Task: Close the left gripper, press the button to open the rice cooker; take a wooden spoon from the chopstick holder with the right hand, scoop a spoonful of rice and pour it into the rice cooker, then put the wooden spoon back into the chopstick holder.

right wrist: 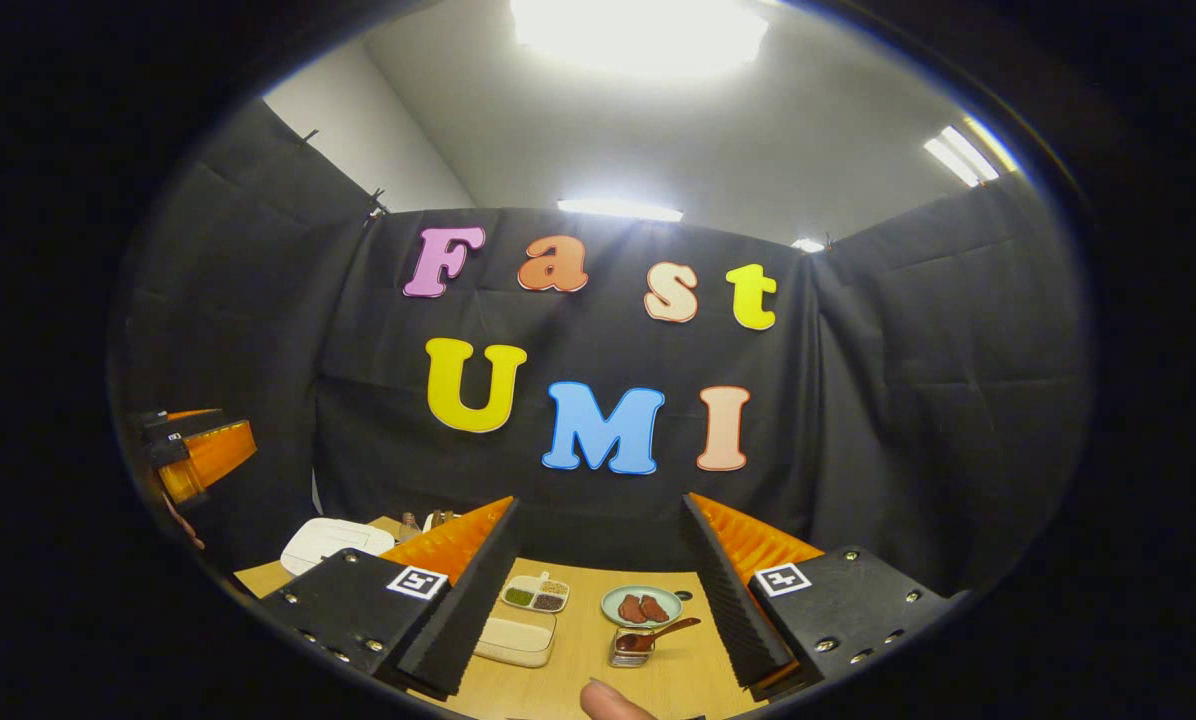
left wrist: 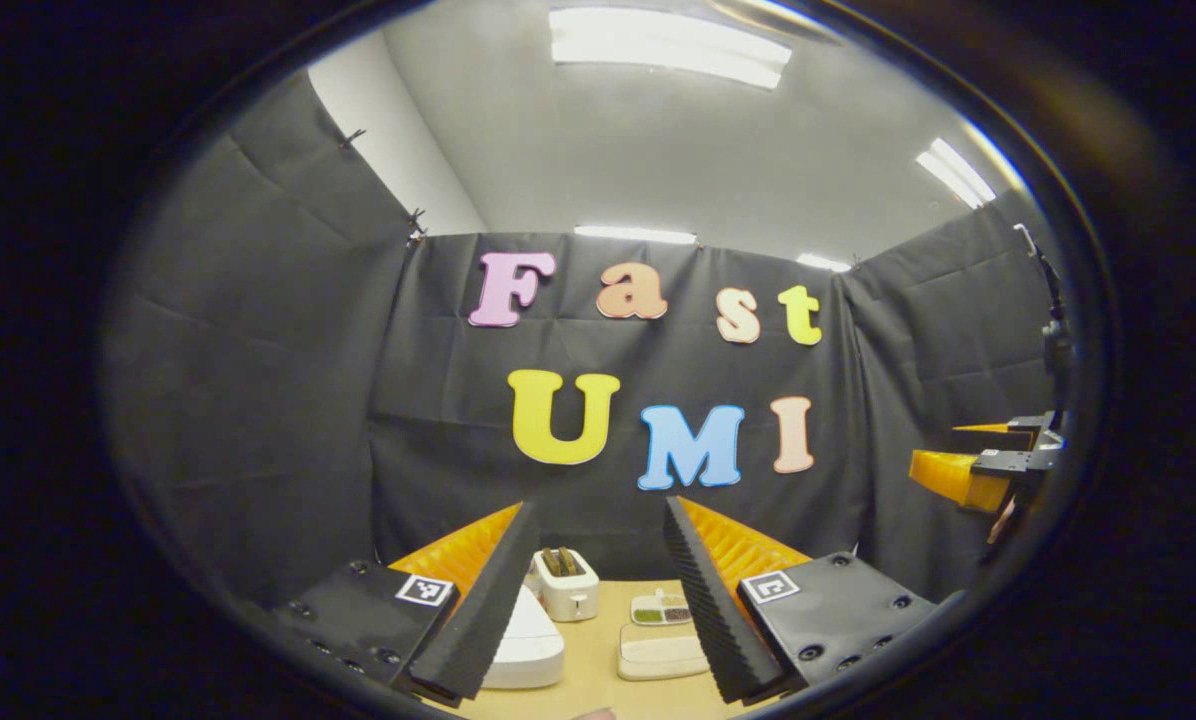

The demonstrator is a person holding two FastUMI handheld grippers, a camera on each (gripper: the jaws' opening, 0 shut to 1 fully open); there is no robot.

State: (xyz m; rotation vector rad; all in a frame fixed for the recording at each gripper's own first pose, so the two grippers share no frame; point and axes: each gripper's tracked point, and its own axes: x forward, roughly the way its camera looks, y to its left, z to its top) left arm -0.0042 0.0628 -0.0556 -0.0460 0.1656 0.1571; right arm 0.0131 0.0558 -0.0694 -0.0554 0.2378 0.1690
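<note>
Between the spread fingers of the left gripper [left wrist: 598, 600], the white rice cooker [left wrist: 523, 650] lies just ahead; closing first should give a firm press. Between the right gripper [right wrist: 598, 590]'s parted fingers sits the wooden spoon [right wrist: 658, 634] in its holder [right wrist: 630, 650].

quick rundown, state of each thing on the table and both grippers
left gripper: open, holding nothing
right gripper: open, holding nothing
rice cooker: lid closed
wooden spoon: resting in the chopstick holder
rectangular box: lid on
green plate: holds two dark pieces
toaster: something in its slot
</note>
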